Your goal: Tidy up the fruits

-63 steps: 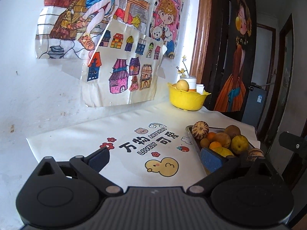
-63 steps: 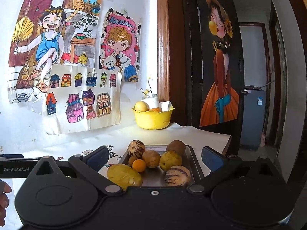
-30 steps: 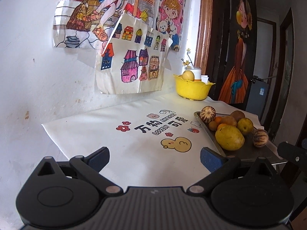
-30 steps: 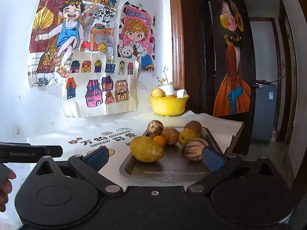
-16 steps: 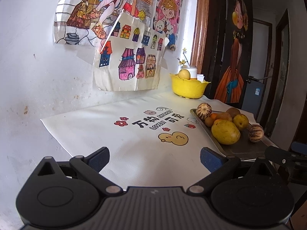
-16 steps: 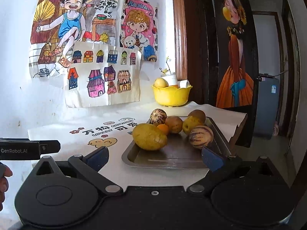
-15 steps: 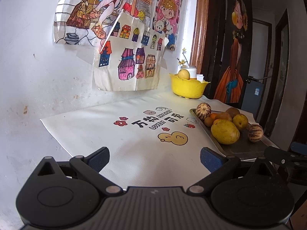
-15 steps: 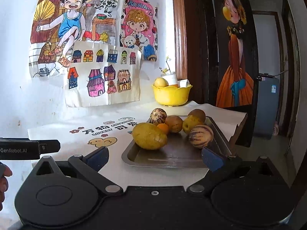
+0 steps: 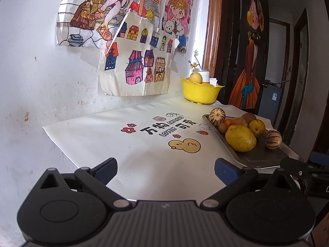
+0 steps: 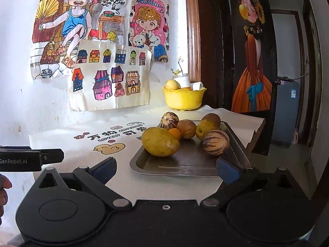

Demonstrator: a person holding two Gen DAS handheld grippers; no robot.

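Observation:
A metal tray (image 10: 185, 165) (image 9: 259, 158) sits at the table's right side and holds several fruits: a big yellow mango (image 10: 160, 141) (image 9: 240, 138), two striped melons (image 10: 215, 142) (image 10: 169, 120), a small orange (image 10: 175, 133) and brownish and yellow round fruits. At the back stands a yellow bowl (image 10: 183, 99) (image 9: 199, 92) with a pale fruit (image 10: 172, 84) in it. My right gripper (image 10: 166, 169) is open, just short of the tray's near edge. My left gripper (image 9: 165, 169) is open over the white mat, left of the tray. Neither holds anything.
A white printed mat (image 9: 127, 140) covers the table. Drawings (image 10: 107, 82) hang on the wall behind. A white cup (image 10: 182, 80) stands behind the bowl. A dark door with a painted figure (image 10: 250, 61) is at right, past the table's edge. A hand (image 10: 3, 193) shows at far left.
Both grippers have drawn back from the table over the last two seconds, so the tray and fruits look farther off. In the last half second hardly anything moves.

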